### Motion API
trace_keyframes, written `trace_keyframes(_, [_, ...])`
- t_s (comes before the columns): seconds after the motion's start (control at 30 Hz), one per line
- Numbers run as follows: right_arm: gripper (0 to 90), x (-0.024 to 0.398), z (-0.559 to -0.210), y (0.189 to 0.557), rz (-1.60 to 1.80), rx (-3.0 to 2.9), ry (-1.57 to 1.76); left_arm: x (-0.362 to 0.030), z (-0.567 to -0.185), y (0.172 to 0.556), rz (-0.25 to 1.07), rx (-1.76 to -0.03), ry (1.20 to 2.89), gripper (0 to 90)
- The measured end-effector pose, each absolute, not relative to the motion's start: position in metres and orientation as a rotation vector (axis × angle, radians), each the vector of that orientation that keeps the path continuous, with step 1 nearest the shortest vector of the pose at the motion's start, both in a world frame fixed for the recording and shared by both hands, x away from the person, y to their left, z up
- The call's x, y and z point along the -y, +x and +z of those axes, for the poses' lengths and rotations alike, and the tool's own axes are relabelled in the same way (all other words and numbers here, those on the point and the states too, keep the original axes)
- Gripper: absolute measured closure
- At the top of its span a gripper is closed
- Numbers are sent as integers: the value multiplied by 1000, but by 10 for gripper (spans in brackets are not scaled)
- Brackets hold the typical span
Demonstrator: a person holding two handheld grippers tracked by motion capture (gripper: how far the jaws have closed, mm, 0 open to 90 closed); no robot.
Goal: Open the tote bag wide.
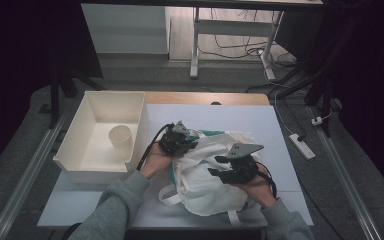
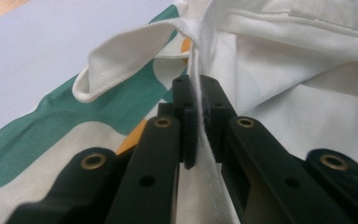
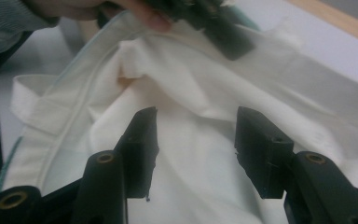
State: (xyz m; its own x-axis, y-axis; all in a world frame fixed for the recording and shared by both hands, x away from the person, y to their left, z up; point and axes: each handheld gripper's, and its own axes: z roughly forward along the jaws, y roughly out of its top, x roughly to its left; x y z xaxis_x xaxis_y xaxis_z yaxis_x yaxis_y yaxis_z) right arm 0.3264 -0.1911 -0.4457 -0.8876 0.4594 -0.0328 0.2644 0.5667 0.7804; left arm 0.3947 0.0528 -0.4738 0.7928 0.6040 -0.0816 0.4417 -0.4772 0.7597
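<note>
1. Left gripper [image 2: 194, 122]: black jaws pinched together on a thin white fabric edge or strap of the white cloth tote bag [image 1: 207, 172]. The strip runs straight up between the pads in the left gripper view.
2. Just beyond the left jaws, a looped white woven handle [image 2: 121, 53] curls over to the left; beneath it lies a bag panel printed with a green band [image 2: 51, 133] and an orange patch.
3. Right gripper [image 3: 196, 144]: jaws stand partly apart, with crumpled white bag fabric lying below and between them. Pads do not press on the cloth in the right gripper view.
4. In the high view, the left gripper [image 1: 177, 140] sits at the bag's upper left edge, the right gripper [image 1: 232, 167] over the bag's right half. Both are held in hands with grey sleeves [image 1: 122, 197].
5. Bag location: lying rumpled on the pale sheet covering the wooden table [image 1: 275, 130], in the near centre, straps trailing toward the near edge.
6. Left of the bag: a cream rectangular plastic bin [image 1: 137, 127], just beside the left hand, holding a cream paper cup [image 1: 120, 140] standing upright.
</note>
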Motion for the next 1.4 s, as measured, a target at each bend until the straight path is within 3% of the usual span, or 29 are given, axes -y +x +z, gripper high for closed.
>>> trace_keyframes(0.67, [465, 142, -476, 307, 976, -2854, 436, -60, -478, 399, 262, -819, 2122, 858])
trace_keyframes(0.77, [552, 138, -488, 305, 842, -2842, 421, -60, -477, 398, 271, -814, 2123, 857])
trace_keyframes(0.9, [773, 137, -493, 305, 814, -2821, 446, -61, -478, 398, 275, -819, 2120, 857])
trace_keyframes(1.0, [854, 138, -493, 305, 803, -2814, 438, -62, -478, 398, 283, -826, 2113, 855])
trace_keyframes(1.4, [886, 168, -447, 276, 934, -2795, 415, -66, -475, 397, 322, -848, 2095, 859])
